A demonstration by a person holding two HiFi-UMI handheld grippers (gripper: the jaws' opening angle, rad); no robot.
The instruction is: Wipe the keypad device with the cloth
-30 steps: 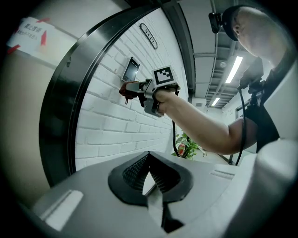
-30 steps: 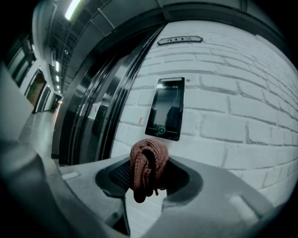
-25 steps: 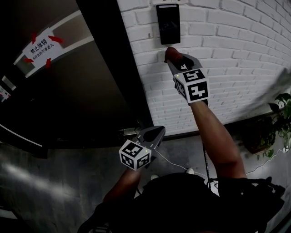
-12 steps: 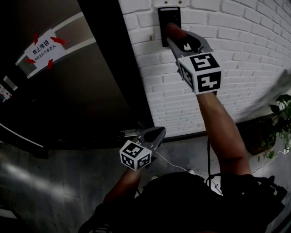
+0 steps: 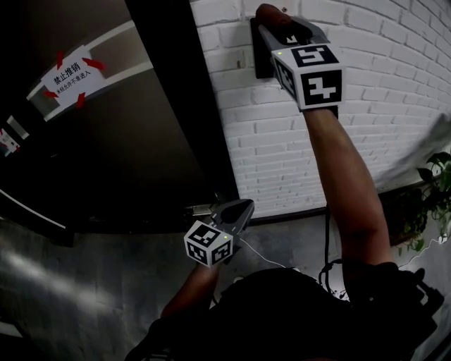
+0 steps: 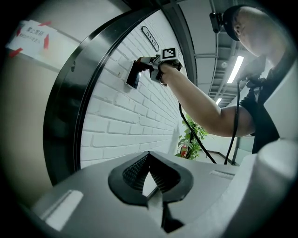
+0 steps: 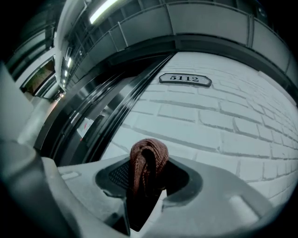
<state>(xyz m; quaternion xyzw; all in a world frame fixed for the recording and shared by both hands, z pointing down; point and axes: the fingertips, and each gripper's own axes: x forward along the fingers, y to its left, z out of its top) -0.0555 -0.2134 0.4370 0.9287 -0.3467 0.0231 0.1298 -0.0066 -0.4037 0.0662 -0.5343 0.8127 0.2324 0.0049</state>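
Note:
The keypad device is a dark panel on the white brick wall; my right gripper covers most of it. That right gripper is raised against the panel's upper end and is shut on a bunched brown cloth, which presses on the panel top. In the right gripper view the cloth sticks out between the jaws and the keypad itself is hidden. My left gripper hangs low by the door frame, shut with nothing in it. The left gripper view shows the keypad device from the side, with the right gripper on it.
A dark door with a white notice fills the left, its handle just beside the left gripper. A number plate sits on the wall above. A potted plant stands at the right. A cable hangs by the right arm.
The right gripper has slid the cloth upward, from just below the keypad, across its face, to its top. The left gripper has stayed put.

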